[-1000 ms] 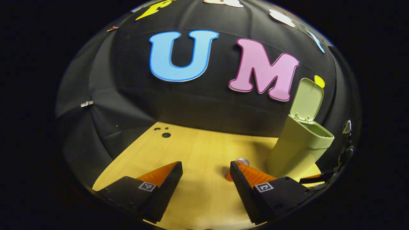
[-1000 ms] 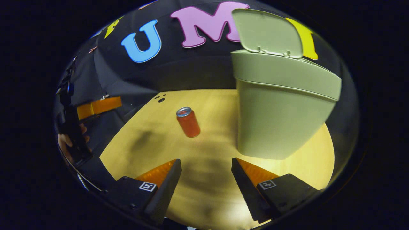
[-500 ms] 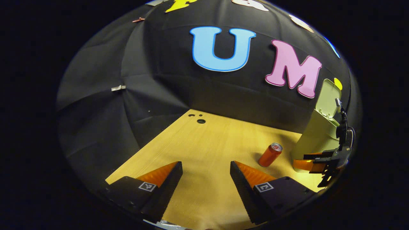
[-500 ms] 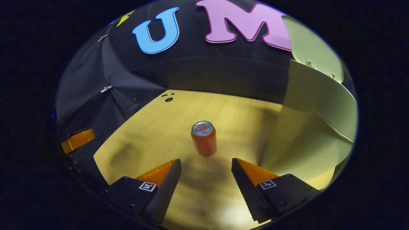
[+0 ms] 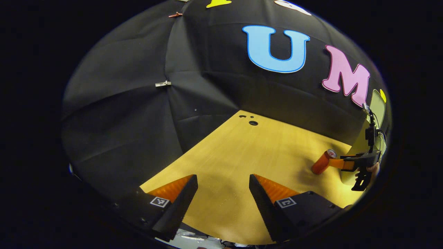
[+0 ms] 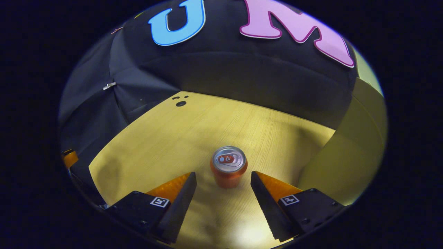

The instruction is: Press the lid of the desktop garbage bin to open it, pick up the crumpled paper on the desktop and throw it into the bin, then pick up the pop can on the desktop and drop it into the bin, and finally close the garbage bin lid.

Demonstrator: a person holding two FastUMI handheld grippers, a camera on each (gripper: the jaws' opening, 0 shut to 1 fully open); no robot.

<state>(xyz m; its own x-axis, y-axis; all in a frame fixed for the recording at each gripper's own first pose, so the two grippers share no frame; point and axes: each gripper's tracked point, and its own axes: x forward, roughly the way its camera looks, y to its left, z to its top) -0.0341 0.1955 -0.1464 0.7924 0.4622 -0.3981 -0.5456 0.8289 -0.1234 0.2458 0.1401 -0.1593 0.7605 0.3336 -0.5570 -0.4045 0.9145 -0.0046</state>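
Note:
An orange pop can (image 6: pixel 228 167) stands upright on the wooden desktop (image 6: pixel 173 138), just beyond the tips of my open right gripper (image 6: pixel 223 178) and centred between its fingers, untouched. The pale green bin (image 6: pixel 349 152) rises at the right edge of the right gripper view. In the left gripper view the same can (image 5: pixel 322 162) stands far right, with the right gripper (image 5: pixel 346 163) reaching it in front of the bin (image 5: pixel 360 145), whose raised lid (image 5: pixel 378 103) shows above. My left gripper (image 5: pixel 223 180) hangs open over bare desktop (image 5: pixel 249 152), holding nothing.
Black cloth walls close the desk at the back and left. Small dark holes (image 5: pixel 252 122) mark the desktop's far corner. The desk's near edge runs under my left gripper. A hand (image 5: pixel 373 168) holds the right gripper.
My right gripper has come down and forward until the can stands at its fingertips. My left gripper has swung left and back, away from the bin and can.

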